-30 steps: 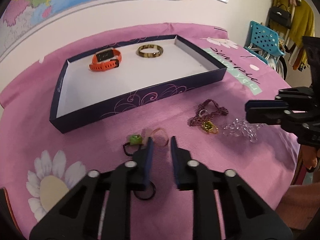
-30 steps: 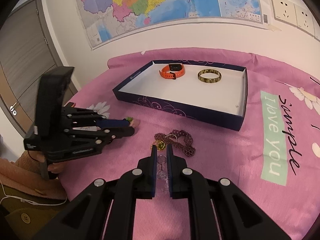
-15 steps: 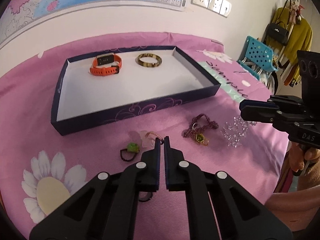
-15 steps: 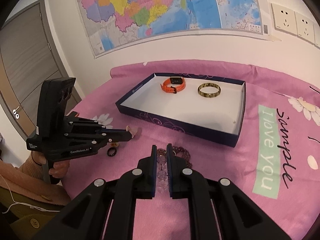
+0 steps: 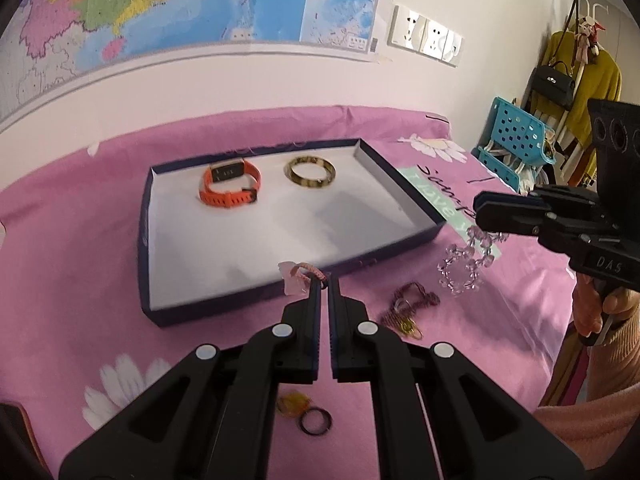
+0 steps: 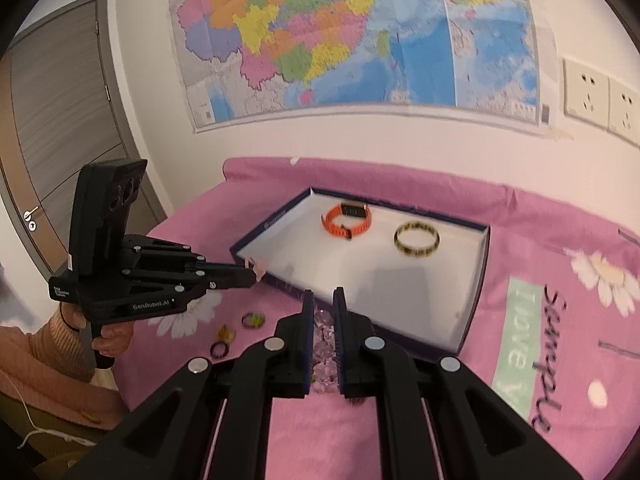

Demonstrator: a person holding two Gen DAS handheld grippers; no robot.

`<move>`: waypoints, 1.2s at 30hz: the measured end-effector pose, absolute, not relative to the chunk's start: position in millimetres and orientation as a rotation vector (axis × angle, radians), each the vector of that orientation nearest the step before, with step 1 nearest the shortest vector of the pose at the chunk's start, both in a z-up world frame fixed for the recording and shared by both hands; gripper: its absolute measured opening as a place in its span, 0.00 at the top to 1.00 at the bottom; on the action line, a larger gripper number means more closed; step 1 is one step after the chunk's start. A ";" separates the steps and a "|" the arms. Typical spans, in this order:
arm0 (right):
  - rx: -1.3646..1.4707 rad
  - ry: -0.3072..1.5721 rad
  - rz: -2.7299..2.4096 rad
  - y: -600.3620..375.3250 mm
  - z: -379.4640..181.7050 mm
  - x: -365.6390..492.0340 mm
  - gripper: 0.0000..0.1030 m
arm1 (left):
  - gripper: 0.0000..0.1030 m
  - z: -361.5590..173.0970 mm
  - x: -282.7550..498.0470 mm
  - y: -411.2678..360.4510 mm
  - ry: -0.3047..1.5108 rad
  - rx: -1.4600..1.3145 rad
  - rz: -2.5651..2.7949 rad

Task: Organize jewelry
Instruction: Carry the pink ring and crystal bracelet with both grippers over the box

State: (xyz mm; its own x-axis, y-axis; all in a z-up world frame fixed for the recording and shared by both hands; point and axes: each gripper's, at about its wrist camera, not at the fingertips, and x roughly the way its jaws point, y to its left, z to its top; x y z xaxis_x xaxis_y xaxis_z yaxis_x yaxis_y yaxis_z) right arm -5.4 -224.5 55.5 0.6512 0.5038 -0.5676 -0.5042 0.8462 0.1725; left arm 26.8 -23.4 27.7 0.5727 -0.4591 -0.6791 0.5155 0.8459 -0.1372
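Observation:
My left gripper point(image 5: 325, 280) is shut on a pink ring with a pale stone point(image 5: 298, 274) and holds it above the near wall of the dark blue tray point(image 5: 256, 300). It also shows in the right wrist view point(image 6: 250, 274). My right gripper point(image 6: 321, 300) is shut on a clear crystal bead bracelet point(image 5: 466, 264), which hangs in the air right of the tray; the beads point(image 6: 322, 344) show between the fingers. Inside the tray lie an orange watch band point(image 5: 230, 184) and a tortoiseshell bangle point(image 5: 310, 172).
A purple beaded necklace with a gold pendant point(image 5: 406, 306) lies on the pink cloth in front of the tray. A black ring point(image 5: 316, 426) and an amber ring point(image 5: 294, 404) lie near the front edge, with a green ring point(image 6: 253, 320) beside them. A blue basket point(image 5: 514, 140) stands far right.
Both grippers have lifted off the cloth with their pieces and moved toward the tray. The pink ring and the crystal bracelet now hang in the air.

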 end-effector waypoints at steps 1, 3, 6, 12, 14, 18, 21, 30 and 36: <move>-0.002 0.636 0.572 -224.2 58.4 -1.9 0.93 | 0.96 29.3 29.7 -23.3 0.770 0.083 -0.569; 0.007 0.624 0.585 -223.0 63.6 6.4 0.93 | 0.96 31.5 36.5 -23.0 0.767 0.087 -0.562; 0.017 0.612 0.583 -221.9 68.6 21.1 0.93 | 0.96 32.9 48.2 -21.9 0.776 0.068 -0.572; 0.024 0.609 0.570 -219.7 72.0 48.8 0.93 | 0.96 32.0 67.5 -20.6 0.784 0.070 -0.556; 0.026 0.613 0.569 -218.8 71.4 57.1 0.93 | 0.96 30.8 74.7 -19.9 0.789 0.071 -0.551; 0.018 0.621 0.564 -214.3 69.7 70.2 0.93 | 0.96 29.1 84.1 -20.1 0.795 0.081 -0.542; 0.019 0.628 0.558 -211.1 67.1 81.3 0.93 | 0.96 27.8 91.5 -21.0 0.799 0.092 -0.538; 0.034 0.661 0.542 -205.1 53.3 108.1 0.93 | 0.96 20.7 112.3 -24.2 0.824 0.103 -0.528; 0.053 0.683 0.539 -204.6 45.9 125.0 0.93 | 0.96 12.8 124.2 -25.1 0.844 0.112 -0.514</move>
